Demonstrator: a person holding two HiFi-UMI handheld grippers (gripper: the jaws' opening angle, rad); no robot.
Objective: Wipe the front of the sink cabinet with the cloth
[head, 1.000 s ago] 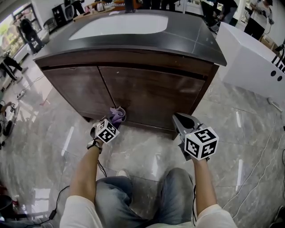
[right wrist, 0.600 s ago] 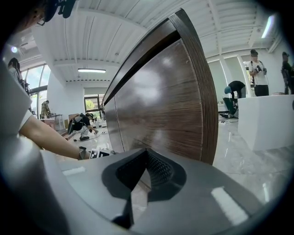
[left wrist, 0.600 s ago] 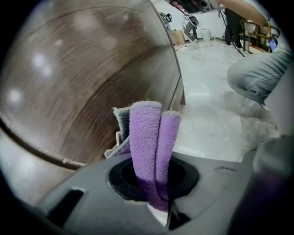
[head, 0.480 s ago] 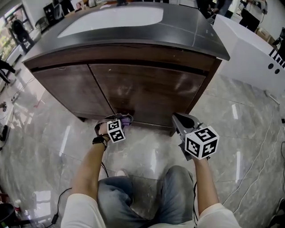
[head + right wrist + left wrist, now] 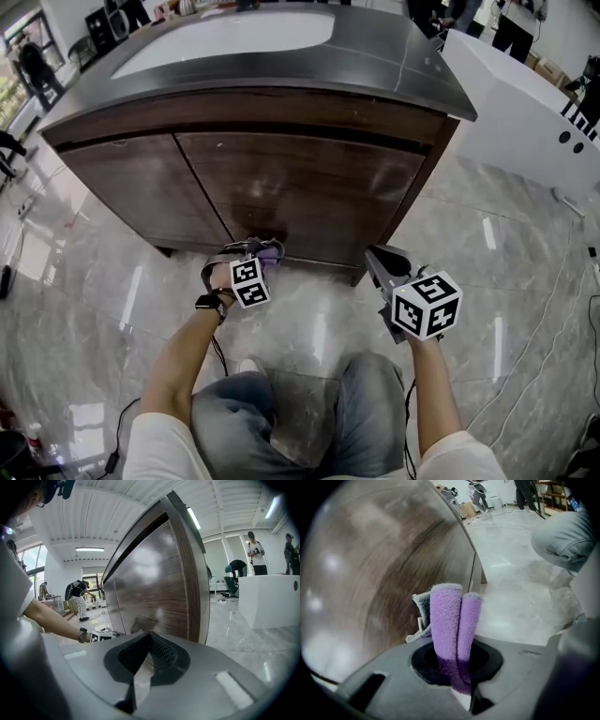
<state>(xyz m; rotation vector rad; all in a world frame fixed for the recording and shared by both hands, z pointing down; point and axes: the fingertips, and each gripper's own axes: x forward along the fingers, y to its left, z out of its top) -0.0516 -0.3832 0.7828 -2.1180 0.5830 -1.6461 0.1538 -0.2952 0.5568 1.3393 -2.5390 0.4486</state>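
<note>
purple cloth was pinched in the left gripper, its folded end sticking out past the jaws, low against the sink cabinet front at the right door's 7 o'clock corner. right gripper was closed on nothing, idle at 5 o'clock by the cabinet's corner post.

Risks:
- short overhang, so the jaw tips could scrape the veneer
- friction on a stroke could pull the cloth out
- the upper panel could get missed
</note>
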